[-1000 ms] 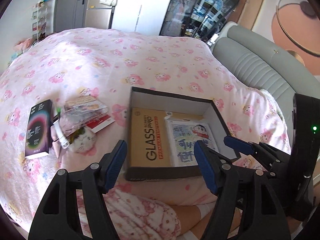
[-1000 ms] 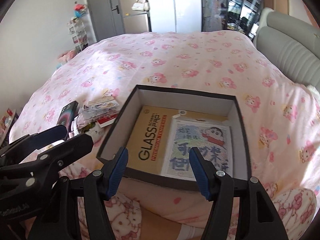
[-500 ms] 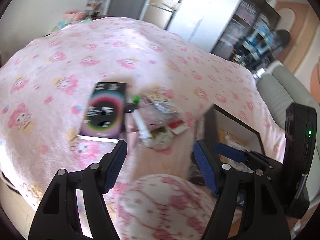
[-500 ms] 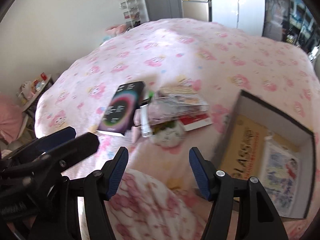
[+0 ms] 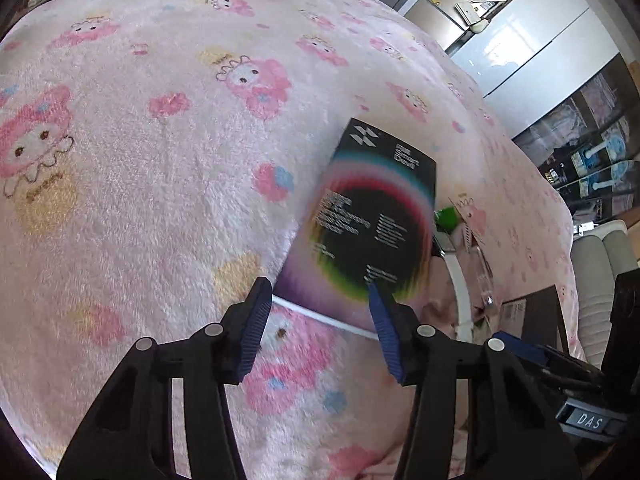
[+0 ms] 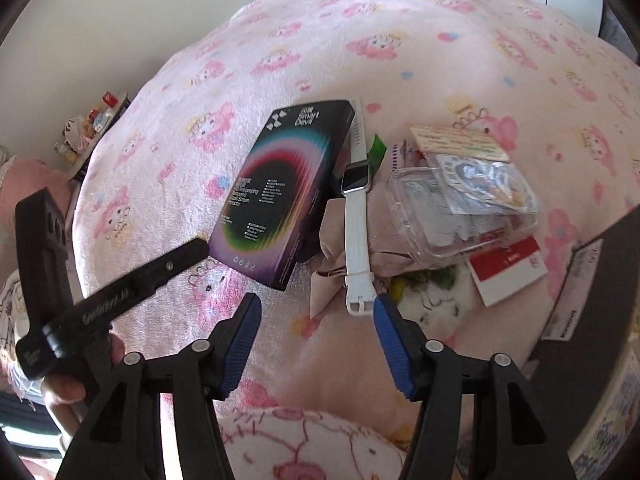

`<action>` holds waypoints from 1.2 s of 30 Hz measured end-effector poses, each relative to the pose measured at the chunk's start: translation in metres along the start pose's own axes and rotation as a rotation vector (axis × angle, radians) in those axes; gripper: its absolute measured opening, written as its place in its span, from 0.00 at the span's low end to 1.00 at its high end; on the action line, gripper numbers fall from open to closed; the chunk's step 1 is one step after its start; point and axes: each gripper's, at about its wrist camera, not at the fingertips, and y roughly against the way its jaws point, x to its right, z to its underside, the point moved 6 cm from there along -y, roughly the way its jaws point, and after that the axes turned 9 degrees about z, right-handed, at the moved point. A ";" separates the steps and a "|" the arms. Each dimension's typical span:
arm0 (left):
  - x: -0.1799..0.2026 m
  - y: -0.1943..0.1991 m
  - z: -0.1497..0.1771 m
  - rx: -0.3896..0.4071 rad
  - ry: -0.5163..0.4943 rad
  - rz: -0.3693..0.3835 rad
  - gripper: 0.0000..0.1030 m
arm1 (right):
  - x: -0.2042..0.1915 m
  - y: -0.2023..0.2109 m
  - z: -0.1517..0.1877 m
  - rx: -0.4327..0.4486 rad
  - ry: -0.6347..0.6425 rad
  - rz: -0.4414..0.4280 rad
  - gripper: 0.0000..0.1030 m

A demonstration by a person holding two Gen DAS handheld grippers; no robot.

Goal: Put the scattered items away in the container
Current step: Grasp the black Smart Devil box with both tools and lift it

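Left wrist — black box (image 5: 372, 224) motion-blurred

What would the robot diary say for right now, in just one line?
left gripper: closing, at black box end, no grip | right gripper: closing, empty, near white watch | items on pink blanket

Both wrist views look steeply down, close, sharing the black box (image 5: 372, 224) (image 6: 280, 192).

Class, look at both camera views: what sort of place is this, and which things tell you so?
Most likely a bedroom: a pink cartoon-print blanket covers a wide bed, a padded headboard stands at one end, and tall cabinets line the wall.
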 end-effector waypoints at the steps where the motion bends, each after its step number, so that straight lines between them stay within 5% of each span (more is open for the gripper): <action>1: -0.006 -0.005 -0.005 0.011 0.012 -0.015 0.49 | 0.000 -0.008 -0.003 -0.019 -0.004 -0.005 0.48; 8: -0.019 -0.040 -0.015 -0.062 0.105 0.100 0.50 | -0.011 -0.038 -0.014 -0.073 0.025 -0.054 0.47; 13: 0.002 -0.035 0.016 -0.159 0.125 0.173 0.43 | -0.013 -0.056 -0.015 -0.130 -0.011 -0.129 0.44; 19: 0.018 -0.010 0.052 -0.235 0.073 0.202 0.44 | -0.011 -0.028 0.018 -0.119 0.031 -0.146 0.43; 21: 0.016 -0.011 0.048 -0.220 0.052 0.188 0.47 | -0.007 -0.019 0.023 -0.119 0.030 -0.166 0.43; 25: 0.007 -0.030 0.025 -0.171 0.050 0.146 0.53 | -0.002 -0.022 0.004 -0.072 0.050 -0.075 0.43; 28: -0.002 -0.049 0.014 -0.165 0.079 0.151 0.62 | -0.011 -0.043 -0.007 -0.120 0.054 -0.119 0.43; 30: 0.004 -0.052 0.015 -0.188 0.102 0.190 0.58 | -0.016 -0.056 -0.008 -0.145 0.067 -0.095 0.43; 33: 0.020 -0.037 0.019 -0.162 0.017 0.131 0.58 | -0.021 -0.052 -0.002 -0.142 0.065 -0.111 0.43; 36: 0.030 -0.015 0.026 -0.161 0.030 0.189 0.54 | -0.017 -0.026 0.004 -0.106 0.025 -0.176 0.43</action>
